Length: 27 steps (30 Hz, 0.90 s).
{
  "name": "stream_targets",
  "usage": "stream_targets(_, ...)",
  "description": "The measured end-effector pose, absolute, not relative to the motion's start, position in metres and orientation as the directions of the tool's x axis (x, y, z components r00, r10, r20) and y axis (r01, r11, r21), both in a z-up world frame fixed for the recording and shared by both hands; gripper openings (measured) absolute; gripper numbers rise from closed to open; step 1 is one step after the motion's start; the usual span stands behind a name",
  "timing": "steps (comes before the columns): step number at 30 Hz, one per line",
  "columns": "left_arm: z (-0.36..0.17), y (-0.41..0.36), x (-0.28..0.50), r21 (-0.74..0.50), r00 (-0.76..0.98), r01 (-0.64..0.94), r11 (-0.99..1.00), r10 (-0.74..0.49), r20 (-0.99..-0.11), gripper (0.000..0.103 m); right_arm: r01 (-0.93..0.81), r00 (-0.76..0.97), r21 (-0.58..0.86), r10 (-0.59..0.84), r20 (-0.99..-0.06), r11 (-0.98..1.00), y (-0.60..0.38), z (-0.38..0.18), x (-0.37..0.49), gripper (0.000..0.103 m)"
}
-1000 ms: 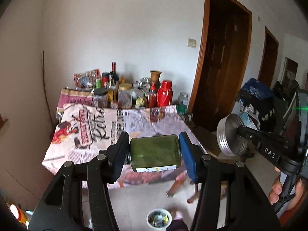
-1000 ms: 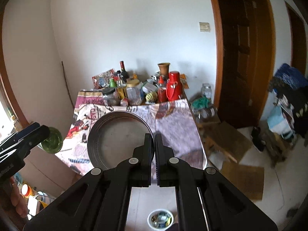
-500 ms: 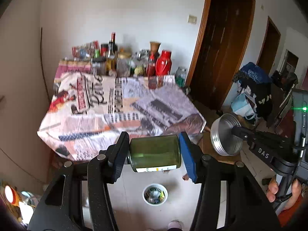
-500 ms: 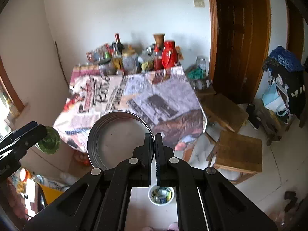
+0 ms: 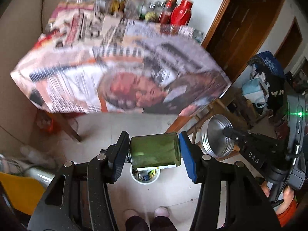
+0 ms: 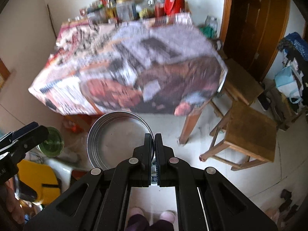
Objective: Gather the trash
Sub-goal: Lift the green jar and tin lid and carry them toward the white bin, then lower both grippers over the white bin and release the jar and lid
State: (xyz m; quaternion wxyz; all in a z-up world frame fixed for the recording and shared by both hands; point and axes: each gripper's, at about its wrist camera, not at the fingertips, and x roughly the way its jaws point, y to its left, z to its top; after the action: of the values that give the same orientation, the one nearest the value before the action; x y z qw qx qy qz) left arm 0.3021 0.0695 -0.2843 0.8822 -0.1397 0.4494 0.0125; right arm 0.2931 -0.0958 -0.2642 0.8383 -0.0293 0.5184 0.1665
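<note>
Two grippers hang above a small white bin (image 5: 144, 176): the left gripper (image 5: 154, 154) clamps a green jar (image 5: 155, 152) lying crosswise, seemingly directly over it, while the right gripper (image 6: 154, 148), just beside, pinches a metal lid (image 6: 115, 138) by its rim.

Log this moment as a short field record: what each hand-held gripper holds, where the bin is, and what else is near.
left hand-held gripper: shut on the green glass jar, which lies sideways between the pads
right hand-held gripper: shut on the rim of the metal lid
trash bin: small white tub on the floor, partly hidden below the jar, already holding scraps
table: covered with printed paper, bottles at the far edge
wooden stool: right of the table
person: feet near the bin
</note>
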Motion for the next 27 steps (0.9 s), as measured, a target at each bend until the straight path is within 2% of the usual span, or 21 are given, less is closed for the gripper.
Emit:
stream_targets(9,-0.441,0.078,0.307,-0.234,0.459,-0.271,0.934,-0.089,-0.884,0.052,-0.354,0.277,0.110,0.216,-0.936,0.929,-0.084,-0.405,0.304,0.003)
stream_targets(16,-0.524,0.080,0.310,-0.218,0.377,-0.297,0.930,-0.095,-0.921,0.052,-0.423,0.158,0.126,0.210,-0.965,0.898,-0.065,-0.496,0.312,0.004)
stream_targets(17,-0.533,0.080,0.312,-0.220,0.370,-0.298,0.929,-0.100,-0.924,0.052,-0.430,0.145,0.130,0.211,-0.967,0.893,-0.063,-0.503,0.313,0.008)
stream_targets(20,-0.554,0.076,0.321,-0.228,0.347,-0.292,0.929,-0.119,-0.930,0.052,-0.450,0.101,0.120,0.184,-0.978,0.885,-0.058,-0.522,0.317,0.031)
stream_targets(27,-0.580,0.055,0.342,-0.306,0.302,-0.260,0.916,-0.224,-0.926,0.052,-0.416,0.095,0.101,0.154,-0.983,0.904,-0.079,-0.527,0.319,0.033)
